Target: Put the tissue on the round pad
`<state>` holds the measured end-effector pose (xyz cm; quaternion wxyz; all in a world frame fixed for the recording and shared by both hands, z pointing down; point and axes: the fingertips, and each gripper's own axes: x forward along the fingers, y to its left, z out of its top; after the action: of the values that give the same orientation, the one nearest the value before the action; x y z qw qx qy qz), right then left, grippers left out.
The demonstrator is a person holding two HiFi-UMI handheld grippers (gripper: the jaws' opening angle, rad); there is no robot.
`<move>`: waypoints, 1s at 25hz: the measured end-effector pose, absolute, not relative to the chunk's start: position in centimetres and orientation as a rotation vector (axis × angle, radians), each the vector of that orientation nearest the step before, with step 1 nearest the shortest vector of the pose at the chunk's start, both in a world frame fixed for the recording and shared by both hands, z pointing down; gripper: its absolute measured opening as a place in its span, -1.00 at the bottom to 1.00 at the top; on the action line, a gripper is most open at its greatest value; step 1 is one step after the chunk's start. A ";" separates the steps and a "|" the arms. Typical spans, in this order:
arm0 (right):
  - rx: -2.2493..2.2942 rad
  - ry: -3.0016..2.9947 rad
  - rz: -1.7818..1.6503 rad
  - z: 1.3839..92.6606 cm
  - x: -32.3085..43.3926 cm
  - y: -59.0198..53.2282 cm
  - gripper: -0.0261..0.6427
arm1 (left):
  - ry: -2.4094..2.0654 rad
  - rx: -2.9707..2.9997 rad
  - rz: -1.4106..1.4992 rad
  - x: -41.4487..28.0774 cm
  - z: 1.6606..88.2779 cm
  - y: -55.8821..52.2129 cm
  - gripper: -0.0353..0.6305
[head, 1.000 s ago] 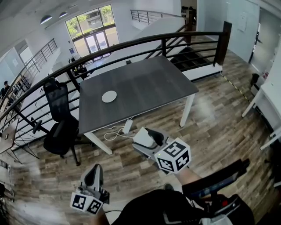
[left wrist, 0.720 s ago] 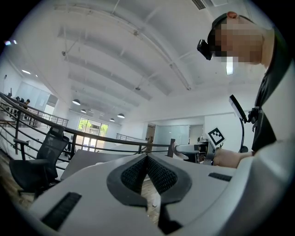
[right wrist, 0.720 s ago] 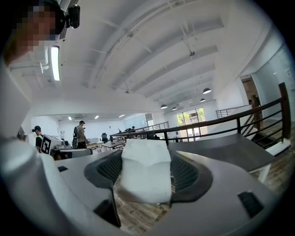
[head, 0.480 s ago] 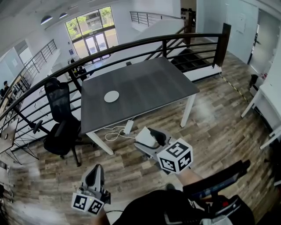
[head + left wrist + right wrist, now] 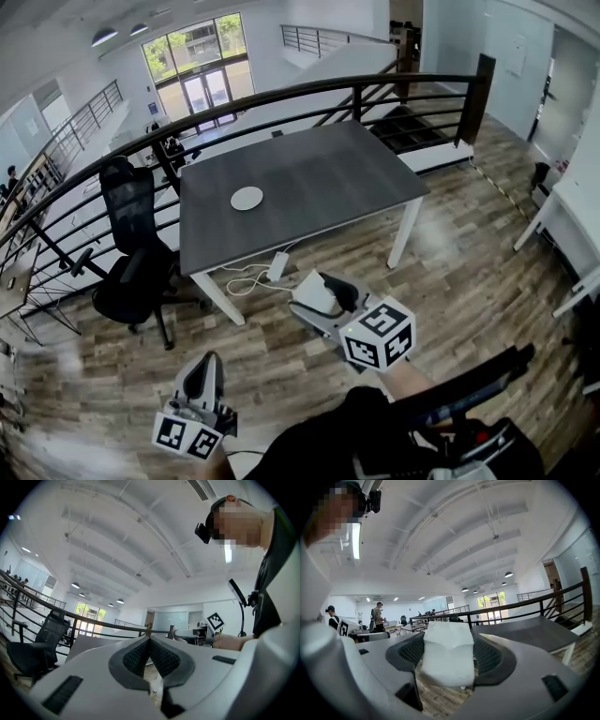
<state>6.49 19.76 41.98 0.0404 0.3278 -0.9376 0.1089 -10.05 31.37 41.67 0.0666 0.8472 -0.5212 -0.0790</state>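
Observation:
A folded white tissue (image 5: 311, 294) (image 5: 447, 654) is clamped between the jaws of my right gripper (image 5: 323, 298) (image 5: 449, 653), held over the wooden floor in front of the dark grey table (image 5: 319, 183). The round white pad (image 5: 247, 198) lies on the table's left half, well ahead of the tissue. My left gripper (image 5: 201, 380) (image 5: 149, 652) hangs low at the bottom left of the head view, its ribbed pads pressed together with nothing between them.
A black office chair (image 5: 131, 253) stands left of the table. A white power strip with cables (image 5: 274, 270) lies on the floor under the table's front edge. A black railing (image 5: 309, 89) runs behind the table. A white desk edge (image 5: 572, 211) shows at the right.
The view has shifted slightly, so the table and pad sit a little further right and up. My right gripper keeps the tissue and has edged rightward; the left one has barely moved.

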 end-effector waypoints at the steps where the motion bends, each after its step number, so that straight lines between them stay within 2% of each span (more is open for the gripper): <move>1: 1.010 -2.874 0.333 42.1 6.3 20.0 0.06 | -1.564 2.561 -0.260 -10.3 41.7 31.7 -0.88; 11: 0.990 -2.869 0.332 42.1 5.1 19.5 0.06 | -1.564 2.552 -0.213 -11.2 42.2 31.6 -0.88; 25: 0.858 -2.930 0.328 41.3 5.2 9.2 0.06 | -1.713 2.470 -0.175 -10.1 40.9 23.2 -0.88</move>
<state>5.23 9.23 41.28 0.0353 0.2792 -0.9536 0.1067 -10.07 23.19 40.94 0.0652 0.8186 -0.5677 -0.0578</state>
